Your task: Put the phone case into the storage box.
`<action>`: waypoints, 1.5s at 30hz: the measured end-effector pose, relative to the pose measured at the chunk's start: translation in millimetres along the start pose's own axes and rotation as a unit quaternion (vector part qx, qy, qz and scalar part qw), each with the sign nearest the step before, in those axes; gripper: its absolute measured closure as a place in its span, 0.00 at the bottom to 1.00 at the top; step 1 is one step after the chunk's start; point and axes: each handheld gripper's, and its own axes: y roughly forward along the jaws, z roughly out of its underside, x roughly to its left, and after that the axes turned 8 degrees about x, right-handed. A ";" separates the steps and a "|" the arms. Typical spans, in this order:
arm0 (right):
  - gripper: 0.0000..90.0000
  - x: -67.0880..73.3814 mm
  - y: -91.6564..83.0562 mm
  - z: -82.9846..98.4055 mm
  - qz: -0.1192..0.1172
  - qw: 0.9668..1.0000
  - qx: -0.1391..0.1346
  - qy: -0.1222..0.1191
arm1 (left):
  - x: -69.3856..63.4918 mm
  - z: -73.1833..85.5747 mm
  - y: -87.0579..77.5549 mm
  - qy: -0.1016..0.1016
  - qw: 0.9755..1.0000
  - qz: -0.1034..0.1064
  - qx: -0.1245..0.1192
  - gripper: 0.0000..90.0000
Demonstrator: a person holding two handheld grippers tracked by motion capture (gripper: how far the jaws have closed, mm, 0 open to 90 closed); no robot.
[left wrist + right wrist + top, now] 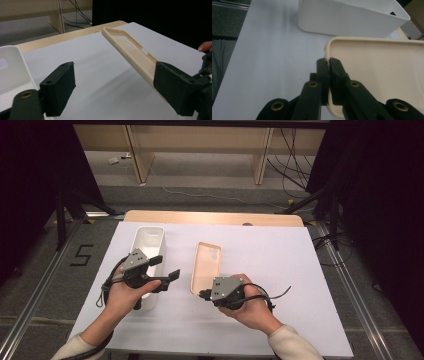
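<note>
1. The right hand-held gripper (pixel 204 294) has its jaws pressed together on the near rim of a cream phone case (pixel 206 266), pinching the thin wall at one corner; the right gripper view shows the two black pads meeting on that edge.
2. That rim grip seems chosen because the case is a shallow shell with little else for the pads to bite on.
3. The phone case lies just to the right of the white rectangular bin (pixel 148 242), open side up. In the left gripper view it slopes upward away from the pinched end, so it looks lifted off the tabletop (pixel 280 270) rather than flat on it.
4. The left hand-held gripper (pixel 167 268) has its jaws spread with nothing between the pads. It sits over the bin's near end, pointing across toward the case.
5. Judging from this, the left hand-held gripper is free to take the case's other edge or steady the bin while the right one carries the case.
6. The bin stands upright, long side running away from the person.
</note>
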 end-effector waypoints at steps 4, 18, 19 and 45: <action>0.98 0.1 0.2 -0.9 -0.003 1.000 -0.001 -0.001 | -0.3 -10.7 9.5 -0.002 1.000 0.004 0.001 0.21; 0.98 3.1 -1.0 -5.4 0.000 1.000 -0.006 -0.008 | -0.4 -43.7 44.1 -0.026 0.999 0.007 0.046 0.27; 0.98 3.8 -1.0 -6.0 -0.002 1.000 -0.005 -0.008 | -0.1 -44.9 46.6 -0.029 0.998 0.009 0.047 0.27; 0.98 8.0 -1.7 -12.2 0.005 1.000 -0.004 -0.025 | 2.8 -70.7 80.7 -0.047 0.989 -0.008 0.141 0.68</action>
